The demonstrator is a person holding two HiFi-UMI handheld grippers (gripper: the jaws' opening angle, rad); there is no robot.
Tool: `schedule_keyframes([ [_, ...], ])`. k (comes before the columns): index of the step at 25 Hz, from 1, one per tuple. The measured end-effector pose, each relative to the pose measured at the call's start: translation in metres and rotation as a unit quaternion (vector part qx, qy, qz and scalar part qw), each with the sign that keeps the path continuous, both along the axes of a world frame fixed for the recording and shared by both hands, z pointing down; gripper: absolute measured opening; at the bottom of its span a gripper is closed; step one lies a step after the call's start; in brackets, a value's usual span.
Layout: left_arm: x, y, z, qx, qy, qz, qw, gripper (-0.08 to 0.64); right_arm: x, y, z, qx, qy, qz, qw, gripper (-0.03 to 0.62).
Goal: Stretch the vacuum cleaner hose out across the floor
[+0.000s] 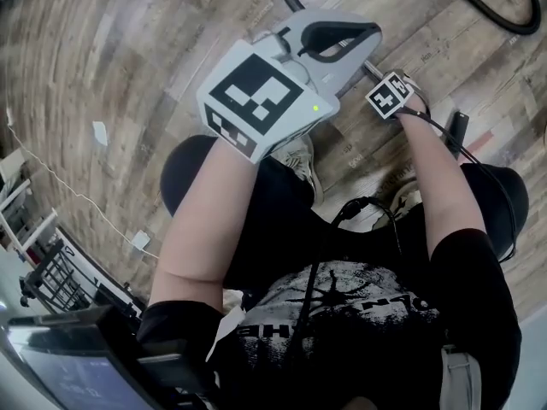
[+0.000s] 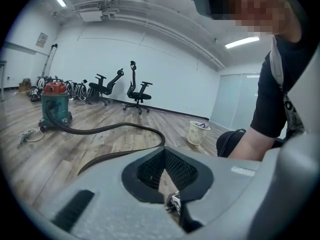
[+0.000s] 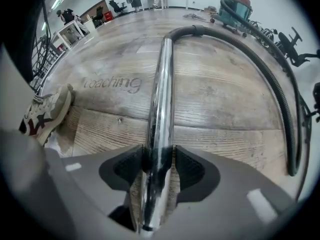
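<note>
A chrome wand tube [image 3: 162,99] lies on the wood floor and joins the black hose [image 3: 260,64], which curves away right toward the red-and-green vacuum cleaner [image 3: 237,4]. My right gripper [image 3: 159,164] has both pads against the tube's near end. In the head view its marker cube [image 1: 389,95] shows low over the floor. My left gripper [image 1: 359,37] is held up beside it, shut and empty. From the left gripper [image 2: 172,201] view the vacuum cleaner [image 2: 55,104] stands far left, its hose [image 2: 115,129] looping over the floor.
The person's shoe [image 3: 45,111] is just left of the tube. A wastebasket [image 2: 198,132] stands near the wall, office chairs [image 2: 137,91] behind. White tables [image 3: 70,31] line the far left. A thin white cord [image 1: 60,182] crosses the floor.
</note>
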State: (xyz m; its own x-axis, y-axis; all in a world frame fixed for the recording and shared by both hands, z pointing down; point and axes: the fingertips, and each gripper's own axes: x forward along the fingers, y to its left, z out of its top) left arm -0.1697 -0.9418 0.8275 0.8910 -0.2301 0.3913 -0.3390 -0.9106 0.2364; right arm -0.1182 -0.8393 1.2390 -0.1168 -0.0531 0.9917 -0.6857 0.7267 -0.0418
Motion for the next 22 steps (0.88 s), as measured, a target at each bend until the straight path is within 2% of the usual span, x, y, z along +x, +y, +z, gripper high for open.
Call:
schedule_keyframes([
  [3,0.002,-0.001,0.004,-0.007,0.001,-0.001,1.0000,0.000,0.001,0.002,-0.001,0.007,0.010,0.000,1.000,0.189],
  [8,-0.002,-0.003,0.011,-0.011,-0.007,0.000,0.9999,0.000,0.001,0.002,-0.003,0.014,-0.003,0.023,1.000,0.181],
  [14,-0.003,-0.010,0.016,-0.034,0.013,-0.005,0.9993,0.000,0.006,-0.014,-0.025,0.032,-0.015,0.032,0.999,0.179],
  [17,-0.006,-0.007,0.037,-0.056,-0.010,-0.010,0.9983,0.004,0.017,-0.031,-0.050,0.052,-0.016,0.025,0.998,0.178],
  [20,-0.005,-0.002,0.056,-0.079,-0.044,-0.009,0.9959,0.053,0.033,-0.049,-0.074,0.071,-0.003,0.001,0.997,0.178],
  [22,0.001,-0.001,0.063,-0.104,-0.046,-0.013,0.9934,0.087,0.048,-0.064,-0.089,0.081,0.012,-0.021,0.996,0.178],
])
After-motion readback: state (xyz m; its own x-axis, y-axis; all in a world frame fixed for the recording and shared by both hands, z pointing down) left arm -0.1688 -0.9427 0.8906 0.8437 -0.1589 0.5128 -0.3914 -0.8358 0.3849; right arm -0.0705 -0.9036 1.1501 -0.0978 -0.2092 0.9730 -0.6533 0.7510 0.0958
